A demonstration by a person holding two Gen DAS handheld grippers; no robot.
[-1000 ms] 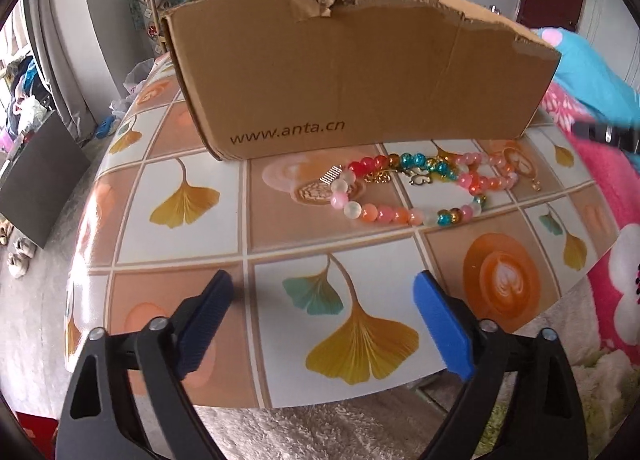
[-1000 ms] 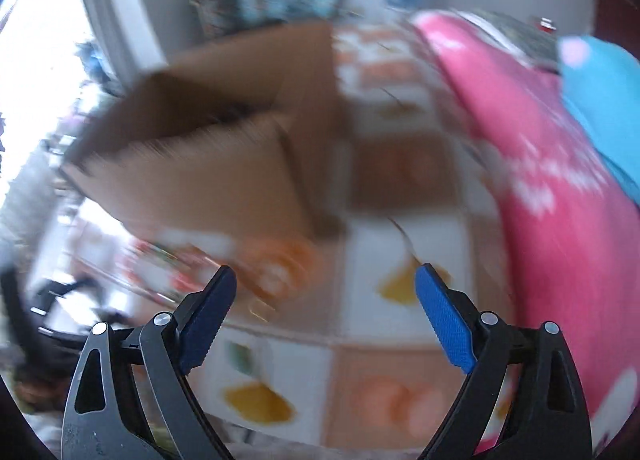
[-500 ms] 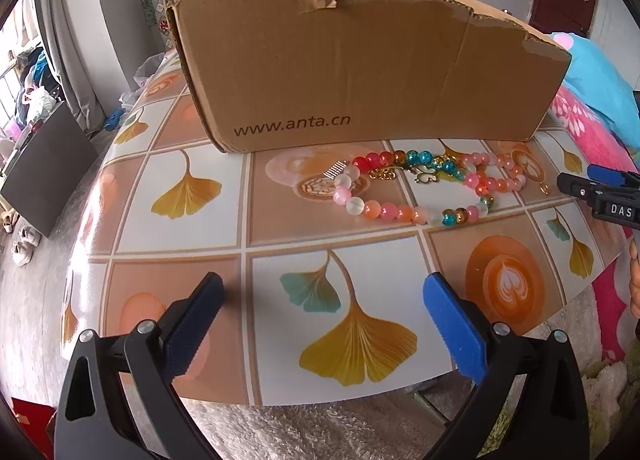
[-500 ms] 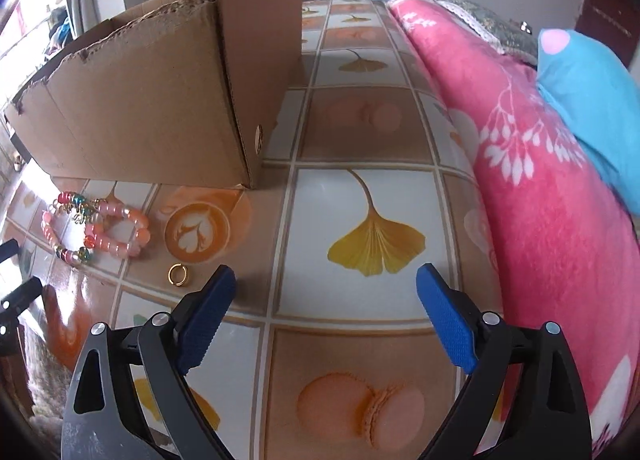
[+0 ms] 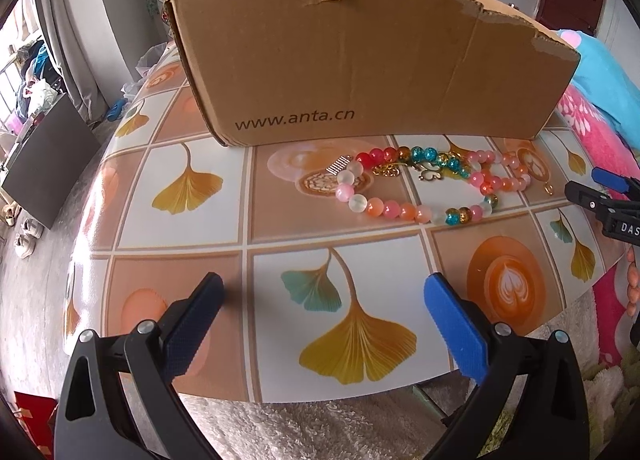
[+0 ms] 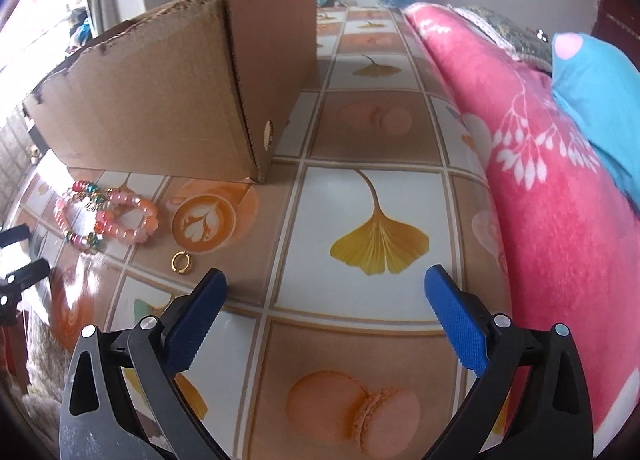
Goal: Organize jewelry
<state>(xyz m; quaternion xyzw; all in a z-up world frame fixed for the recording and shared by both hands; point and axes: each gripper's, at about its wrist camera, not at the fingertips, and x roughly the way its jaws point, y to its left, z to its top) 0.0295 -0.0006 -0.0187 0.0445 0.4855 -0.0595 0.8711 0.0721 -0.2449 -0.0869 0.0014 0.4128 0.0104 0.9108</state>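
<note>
A pile of bead bracelets (image 5: 404, 210) in pink, red and teal, with a gold chain (image 5: 390, 171), lies on the patterned table in front of a brown cardboard box (image 5: 360, 60). The beads (image 6: 106, 216) also show in the right wrist view, with a small gold ring (image 6: 182, 262) lying apart from them. My left gripper (image 5: 324, 302) is open and empty, hovering above the table's near edge, short of the beads. My right gripper (image 6: 326, 294) is open and empty, above the table just right of the ring. Its tips (image 5: 600, 190) show at the right edge of the left wrist view.
The box (image 6: 180, 100) stands on the table behind the jewelry. A pink flowered blanket (image 6: 560, 200) and a blue pillow (image 6: 600, 80) lie along the table's right side. A fluffy rug (image 5: 320, 428) is below the table's near edge.
The right gripper swung from a blurred view to a steady one and eased closer to the table near the gold ring. The left gripper moved slightly nearer the table. Both stayed open.
</note>
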